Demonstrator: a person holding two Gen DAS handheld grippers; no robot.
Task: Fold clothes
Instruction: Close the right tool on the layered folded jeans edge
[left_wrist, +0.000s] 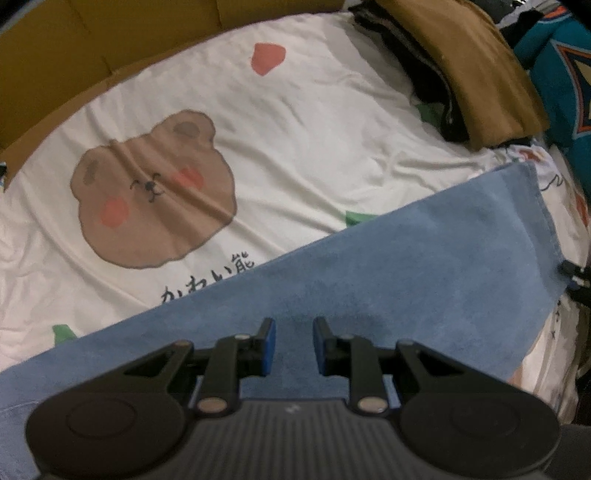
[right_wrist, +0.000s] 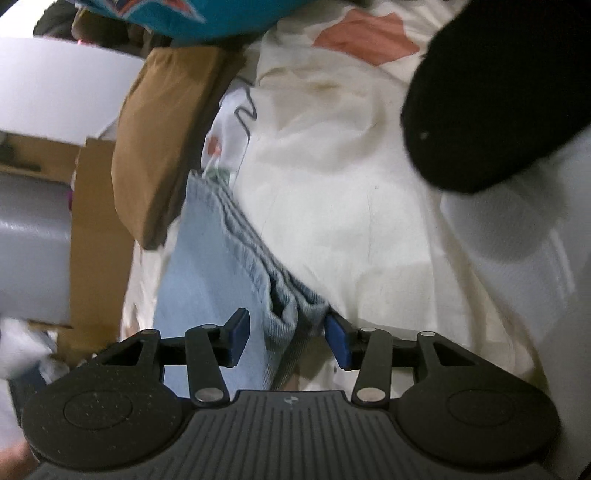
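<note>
Blue denim jeans (left_wrist: 369, 295) lie on the bear-print sheet (left_wrist: 295, 129), bare toward 11 o'clock. Left gripper (left_wrist: 294, 345) hovers released above them; right gripper (right_wrist: 287, 338) straddles their hem, unclenched.

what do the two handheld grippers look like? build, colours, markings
Both look identical. The left gripper and right gripper each have a dark grey ribbed body with a small pale logo at its front edge, two round black housings at the sides, and black linkage arms on silver pivot pins. The fingers are black with blue pads. No cables or sleeves show.
</note>
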